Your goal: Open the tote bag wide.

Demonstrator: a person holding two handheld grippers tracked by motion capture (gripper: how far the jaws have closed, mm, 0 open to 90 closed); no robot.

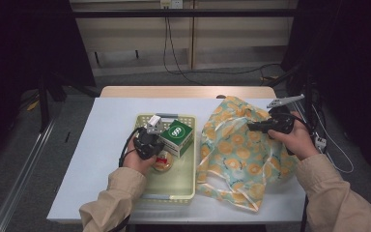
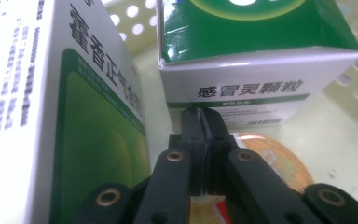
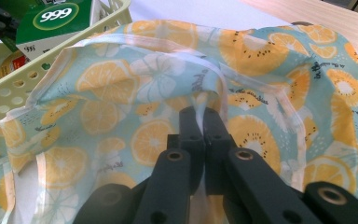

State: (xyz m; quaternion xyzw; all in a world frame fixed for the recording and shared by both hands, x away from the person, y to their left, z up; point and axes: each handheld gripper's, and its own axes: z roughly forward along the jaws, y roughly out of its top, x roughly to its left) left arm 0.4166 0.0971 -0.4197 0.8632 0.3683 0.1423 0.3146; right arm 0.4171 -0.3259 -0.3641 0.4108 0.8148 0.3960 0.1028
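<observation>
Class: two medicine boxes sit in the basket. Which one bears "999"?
The dark green-topped box at the basket's right side; the other box has a lighter green panel.

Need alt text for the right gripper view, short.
The right gripper, black jaws shut, pinches the white-trimmed rim of an orange-slice print fabric bag spread across the white table. At upper left, a pale yellow perforated basket holds a green 999 medicine box.

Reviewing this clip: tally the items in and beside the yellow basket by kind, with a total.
Medicine boxes: 2, green-topped box and white-green box, both in the basket
Round orange-lidded container: 1
Fruit-print bag: 1
Total: 4
</observation>
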